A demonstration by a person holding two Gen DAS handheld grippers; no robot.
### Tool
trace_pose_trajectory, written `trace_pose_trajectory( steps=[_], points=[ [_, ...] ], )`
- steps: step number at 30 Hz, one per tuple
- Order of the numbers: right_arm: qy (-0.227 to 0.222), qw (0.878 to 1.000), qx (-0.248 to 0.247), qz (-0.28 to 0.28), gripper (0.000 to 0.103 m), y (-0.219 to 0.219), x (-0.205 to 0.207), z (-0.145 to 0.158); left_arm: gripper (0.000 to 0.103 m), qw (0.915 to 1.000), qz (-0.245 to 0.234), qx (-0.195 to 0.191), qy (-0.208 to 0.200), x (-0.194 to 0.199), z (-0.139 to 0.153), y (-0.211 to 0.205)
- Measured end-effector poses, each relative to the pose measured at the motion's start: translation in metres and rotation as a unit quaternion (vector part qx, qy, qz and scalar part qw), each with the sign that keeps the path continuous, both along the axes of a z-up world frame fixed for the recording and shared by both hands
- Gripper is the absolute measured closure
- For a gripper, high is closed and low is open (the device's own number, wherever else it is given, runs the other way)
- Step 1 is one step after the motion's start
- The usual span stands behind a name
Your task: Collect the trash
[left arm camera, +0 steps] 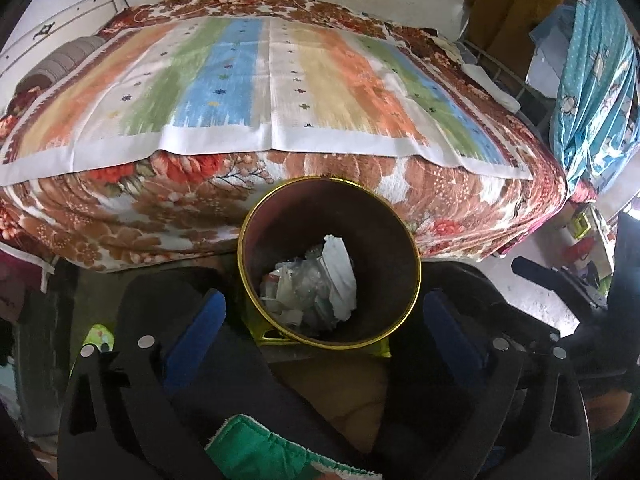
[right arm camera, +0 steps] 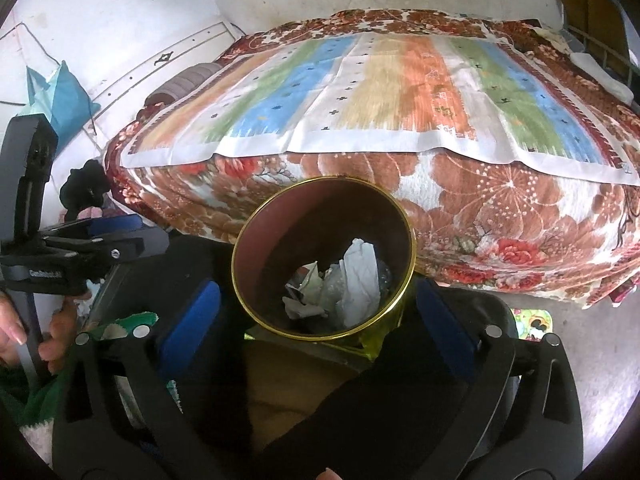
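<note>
2 hand-held grippers, left hand-held gripper and right hand-held gripper, gape empty; your bin at 12 o'clock holds light, crushable paper scraps—pinch their folds.

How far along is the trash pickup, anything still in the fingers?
Looks nearly done: crumpled paper and wrappers lie in the bin. Left gripper and right gripper are both open and empty above it. No loose trash shows on the striped cloth.

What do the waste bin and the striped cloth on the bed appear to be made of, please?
Waste bin: probably metal or hard plastic, with a matt dark red inside and a shiny gold rim that catches light. Striped cloth: thin woven fabric, matt, showing fold creases and lying flat over the floral blanket.
</note>
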State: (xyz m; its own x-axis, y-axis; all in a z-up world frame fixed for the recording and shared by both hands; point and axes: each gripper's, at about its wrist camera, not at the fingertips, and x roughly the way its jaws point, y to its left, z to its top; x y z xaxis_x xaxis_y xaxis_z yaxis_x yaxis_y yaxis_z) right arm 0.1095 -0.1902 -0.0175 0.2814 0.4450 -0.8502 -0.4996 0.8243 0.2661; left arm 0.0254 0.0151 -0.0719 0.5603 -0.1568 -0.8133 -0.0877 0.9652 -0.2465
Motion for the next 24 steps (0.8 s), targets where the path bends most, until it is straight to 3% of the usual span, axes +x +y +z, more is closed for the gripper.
trace_pose_trajectory(
  steps=[8, 24],
  points=[
    [-0.001, 1.000, 0.002, -0.002, 0.009, 0.0002, -0.0001, 0.0010, 0.006, 0.9998, 0.003, 0.019, 0.003, -0.0006, -0.0014, -0.0036],
    [0.004, 1.000, 0.006, 0.002, 0.009, 0.0036, 0.0002, 0.0053, 0.006, 0.9999, -0.004, 0.011, 0.000, -0.0024, -0.0001, -0.0056]
  ],
)
